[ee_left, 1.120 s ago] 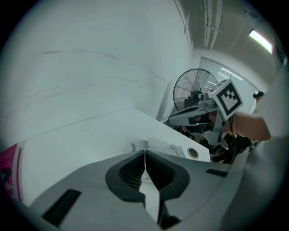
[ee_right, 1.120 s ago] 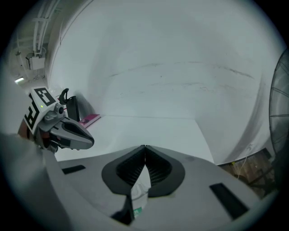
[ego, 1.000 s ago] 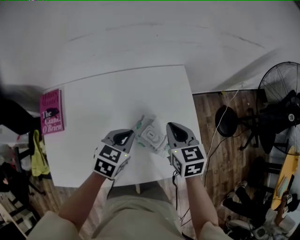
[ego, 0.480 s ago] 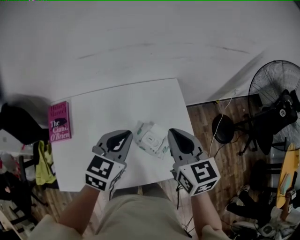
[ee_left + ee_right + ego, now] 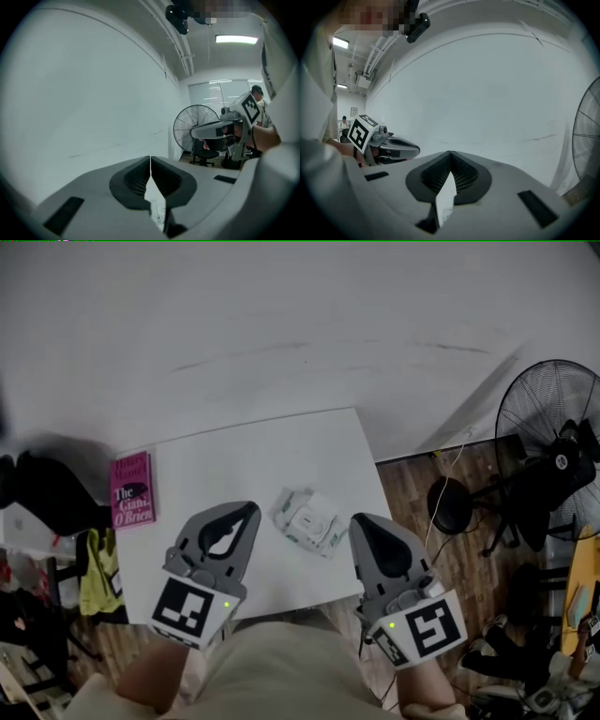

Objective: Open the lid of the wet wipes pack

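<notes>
The wet wipes pack [image 5: 307, 519] lies on the white table [image 5: 216, 465], near its front right part, with its white lid facing up and apparently flat. Both grippers hang high above the table, close to the head camera. My left gripper [image 5: 247, 512] is to the left of the pack and shut, its ribbed pads [image 5: 140, 176] meeting with nothing between them. My right gripper [image 5: 362, 522] is to the right of the pack and also shut and empty, as the right gripper view shows [image 5: 450, 153]. Each gripper view points at the wall and shows the other gripper beside it.
A pink book [image 5: 133, 490] lies at the table's left edge. A standing fan [image 5: 548, 427] and a dark stool [image 5: 455, 502] are on the wood floor to the right. A yellow-green cloth [image 5: 94, 582] hangs at the left below the table.
Both grippers have risen from beside the pack toward the head camera and now look larger. The pack stays on the table, untouched.
</notes>
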Demonstrator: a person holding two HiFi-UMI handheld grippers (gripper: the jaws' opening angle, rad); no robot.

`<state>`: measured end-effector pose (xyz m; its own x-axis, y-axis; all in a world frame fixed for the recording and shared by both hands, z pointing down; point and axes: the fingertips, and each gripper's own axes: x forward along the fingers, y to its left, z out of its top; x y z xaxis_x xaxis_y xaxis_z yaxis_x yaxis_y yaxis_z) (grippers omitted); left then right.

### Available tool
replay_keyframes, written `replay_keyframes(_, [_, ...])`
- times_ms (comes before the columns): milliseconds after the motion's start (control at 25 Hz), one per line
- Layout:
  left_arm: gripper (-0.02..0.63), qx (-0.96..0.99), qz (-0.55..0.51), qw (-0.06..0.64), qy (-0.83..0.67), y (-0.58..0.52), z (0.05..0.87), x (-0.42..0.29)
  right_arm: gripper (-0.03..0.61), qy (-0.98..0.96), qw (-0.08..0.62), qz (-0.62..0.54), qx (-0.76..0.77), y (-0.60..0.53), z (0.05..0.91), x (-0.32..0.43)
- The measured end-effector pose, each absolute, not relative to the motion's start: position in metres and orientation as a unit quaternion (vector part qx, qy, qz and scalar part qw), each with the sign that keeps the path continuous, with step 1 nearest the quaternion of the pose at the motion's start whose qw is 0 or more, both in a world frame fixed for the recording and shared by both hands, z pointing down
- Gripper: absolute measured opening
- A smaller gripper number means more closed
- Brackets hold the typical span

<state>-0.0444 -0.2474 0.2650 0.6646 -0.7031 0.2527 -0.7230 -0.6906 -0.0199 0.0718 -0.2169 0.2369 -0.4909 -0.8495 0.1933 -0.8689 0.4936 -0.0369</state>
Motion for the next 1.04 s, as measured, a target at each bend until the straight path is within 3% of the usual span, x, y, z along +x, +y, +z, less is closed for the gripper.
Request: replay_keyframes(1040, [0.026,0.911,0.104,0.023,-0.398,-0.229,0.243,-0.055,0.023,-0.863,0.091,0.026,0.497,-0.198,0.224,0.064])
